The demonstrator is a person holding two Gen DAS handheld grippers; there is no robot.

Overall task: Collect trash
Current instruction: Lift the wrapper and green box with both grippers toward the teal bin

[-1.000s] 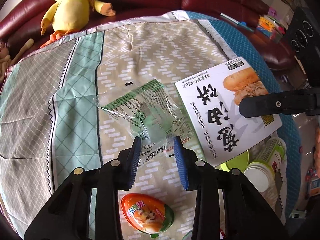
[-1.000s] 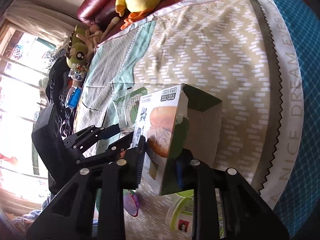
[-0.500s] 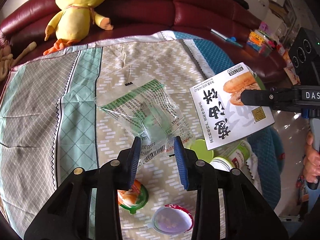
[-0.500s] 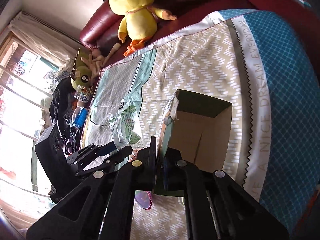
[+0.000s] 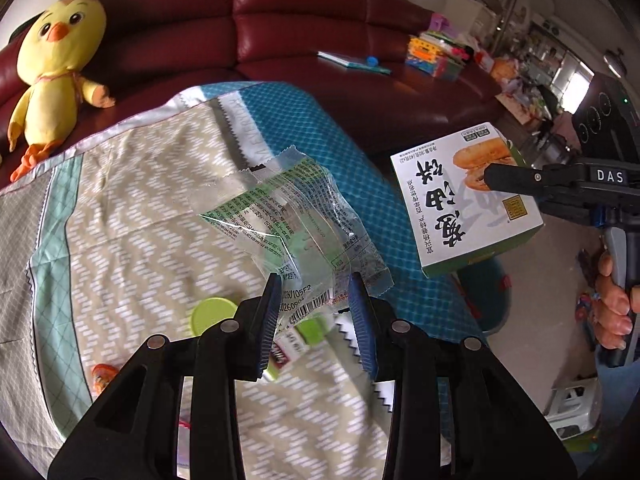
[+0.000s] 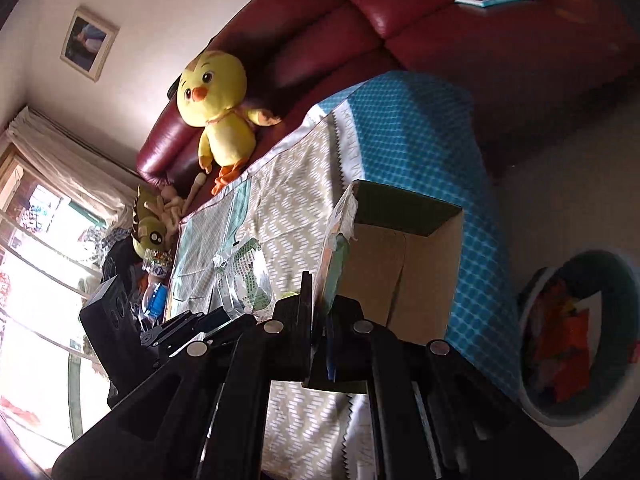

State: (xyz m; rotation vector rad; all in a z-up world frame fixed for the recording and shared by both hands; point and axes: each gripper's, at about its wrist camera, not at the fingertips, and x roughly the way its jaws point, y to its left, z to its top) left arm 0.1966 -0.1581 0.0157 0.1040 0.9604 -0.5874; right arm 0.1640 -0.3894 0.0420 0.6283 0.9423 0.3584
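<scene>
So both pieces came up off the desk (image 5: 132,216) in that last second: the left tongs (image 5: 314,302) gripped the clear wrapper (image 5: 292,220), the right tongs (image 6: 320,312) pinched the empty box (image 6: 404,264) wall, and the bin (image 6: 576,344) sat down to their right, probably next.

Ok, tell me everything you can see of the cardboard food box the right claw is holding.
The cardboard food box is white-faced with green sides, printed with large Chinese characters and a sandwich photo. It is opened and looks empty: the right wrist view shows its plain brown inside and a torn top edge. The right claw pinches one wall, holding it in the air, tilted, off the table's edge, touching nothing else.
</scene>
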